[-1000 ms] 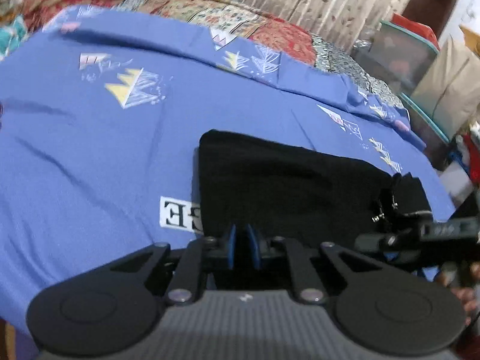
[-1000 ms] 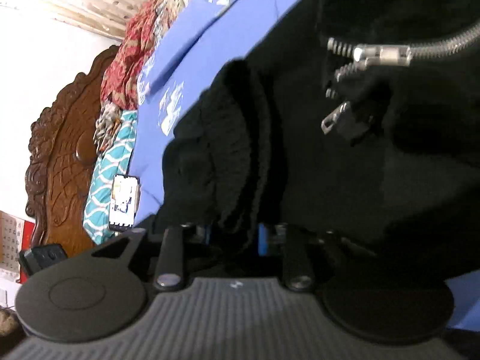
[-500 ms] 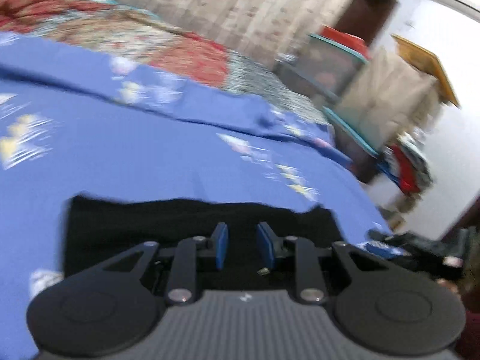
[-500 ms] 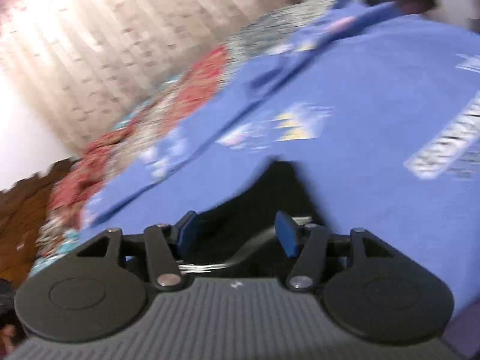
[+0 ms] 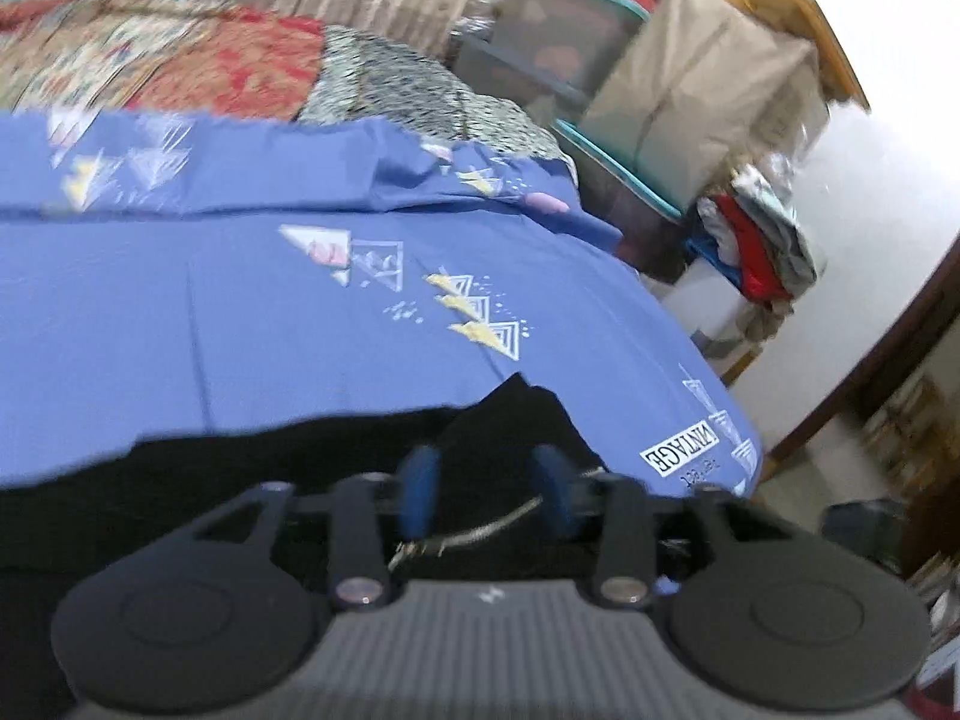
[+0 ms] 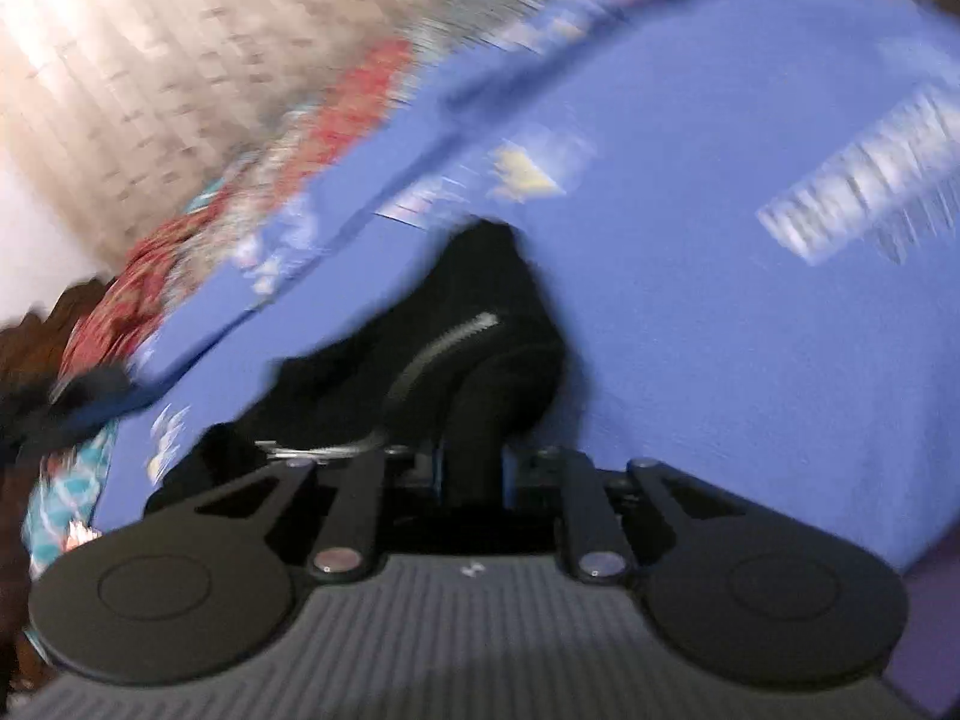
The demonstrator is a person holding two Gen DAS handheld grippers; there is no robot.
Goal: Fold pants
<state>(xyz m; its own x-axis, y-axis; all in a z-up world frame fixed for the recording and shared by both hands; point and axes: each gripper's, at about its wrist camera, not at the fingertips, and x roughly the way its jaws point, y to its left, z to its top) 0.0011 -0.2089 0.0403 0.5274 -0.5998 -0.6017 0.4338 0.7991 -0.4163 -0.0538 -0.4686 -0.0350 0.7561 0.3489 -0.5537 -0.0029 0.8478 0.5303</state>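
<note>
The black pants (image 5: 240, 480) lie on the blue printed bedsheet (image 5: 210, 312), filling the lower part of both frames just ahead of the fingers. The cloth reads as soft, thick and limp: it bunches into a raised hump in the right wrist view and should sag wherever it is unsupported. The metal zipper (image 6: 447, 339) is the only stiff, slippery part, so a pinch on a thick hem or doubled edge of cloth looks the safer hold.

Left gripper (image 5: 487, 495): its blue fingers (image 5: 420, 495) stand apart and are opening, with black cloth and a length of zipper beneath and between them but no visible pressure on either. Right gripper (image 6: 471, 474): fingers close together and closing, with a thick fold of the pants standing in the narrow gap; they appear clamped on it.

The left wrist view alone shows the flat spread of the garment toward the lower left, the word "VINTAGE" printed on the sheet at lower right, and stacked storage boxes (image 5: 564, 42) at upper right. The right wrist view alone shows the raised hump and a carved wooden headboard (image 6: 24, 348) at the left edge; it is heavily blurred.
</note>
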